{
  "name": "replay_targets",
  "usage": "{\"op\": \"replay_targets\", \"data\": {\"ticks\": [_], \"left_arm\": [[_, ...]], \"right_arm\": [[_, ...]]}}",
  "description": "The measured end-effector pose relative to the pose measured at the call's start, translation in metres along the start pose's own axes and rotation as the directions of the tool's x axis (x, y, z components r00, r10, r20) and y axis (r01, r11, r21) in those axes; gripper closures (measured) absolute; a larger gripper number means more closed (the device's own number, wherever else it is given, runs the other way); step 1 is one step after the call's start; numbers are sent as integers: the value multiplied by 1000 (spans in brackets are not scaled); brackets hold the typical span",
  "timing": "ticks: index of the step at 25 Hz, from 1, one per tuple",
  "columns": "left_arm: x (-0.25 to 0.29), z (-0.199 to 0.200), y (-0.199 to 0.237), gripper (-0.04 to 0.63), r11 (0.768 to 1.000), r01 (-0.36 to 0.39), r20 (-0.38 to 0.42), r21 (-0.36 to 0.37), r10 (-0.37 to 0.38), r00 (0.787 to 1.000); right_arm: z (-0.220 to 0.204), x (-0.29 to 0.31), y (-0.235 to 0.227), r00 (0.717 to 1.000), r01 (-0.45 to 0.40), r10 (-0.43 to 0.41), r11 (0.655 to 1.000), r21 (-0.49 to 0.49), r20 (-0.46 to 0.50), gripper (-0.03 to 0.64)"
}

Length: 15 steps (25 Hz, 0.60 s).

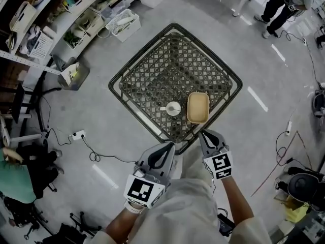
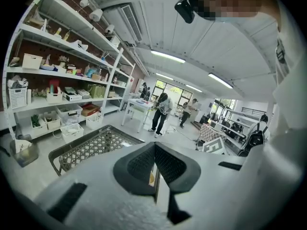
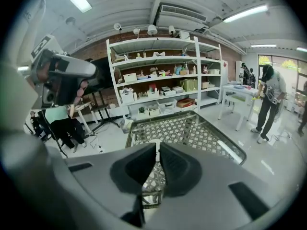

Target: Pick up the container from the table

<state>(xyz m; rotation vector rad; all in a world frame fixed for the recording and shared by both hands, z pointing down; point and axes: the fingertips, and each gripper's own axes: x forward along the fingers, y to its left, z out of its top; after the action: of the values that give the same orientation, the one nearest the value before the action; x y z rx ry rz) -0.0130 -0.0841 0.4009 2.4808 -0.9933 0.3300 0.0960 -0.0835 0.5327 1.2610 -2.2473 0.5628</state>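
While both pairs of jaws sit pressed together and empty, I'd spread the right gripper [image 1: 209, 136] first. The tan rectangular container [image 1: 198, 107] lies on the lattice table [image 1: 152, 70] near its closest corner, beside a white cup [image 1: 173, 108]. The left gripper [image 1: 166, 149] hovers off that corner.

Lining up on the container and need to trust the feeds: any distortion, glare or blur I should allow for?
Head view: dim but evenly lit, sharp, no glare on the container or table. Left gripper view: strong fisheye, black corners, bright ceiling strips, close fingers soft. Right gripper view: same fisheye; fingers block much of the table.
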Motion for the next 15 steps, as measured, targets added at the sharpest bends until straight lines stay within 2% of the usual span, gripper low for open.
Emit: {"op": "replay_targets", "data": {"ticks": [6, 10, 15], "left_arm": [[15, -9, 6, 572, 999, -24, -33, -41, 23, 999], [19, -22, 16, 572, 998, -53, -46, -30, 52, 998], [30, -32, 20, 572, 991, -86, -85, -105, 77, 993]], "right_arm": [[-29, 34, -11, 997, -37, 35, 999, -39, -62, 597], [-44, 55, -12, 991, -75, 69, 996, -55, -111, 589], [-64, 80, -19, 979, -120, 103, 989, -90, -175, 574]]}}
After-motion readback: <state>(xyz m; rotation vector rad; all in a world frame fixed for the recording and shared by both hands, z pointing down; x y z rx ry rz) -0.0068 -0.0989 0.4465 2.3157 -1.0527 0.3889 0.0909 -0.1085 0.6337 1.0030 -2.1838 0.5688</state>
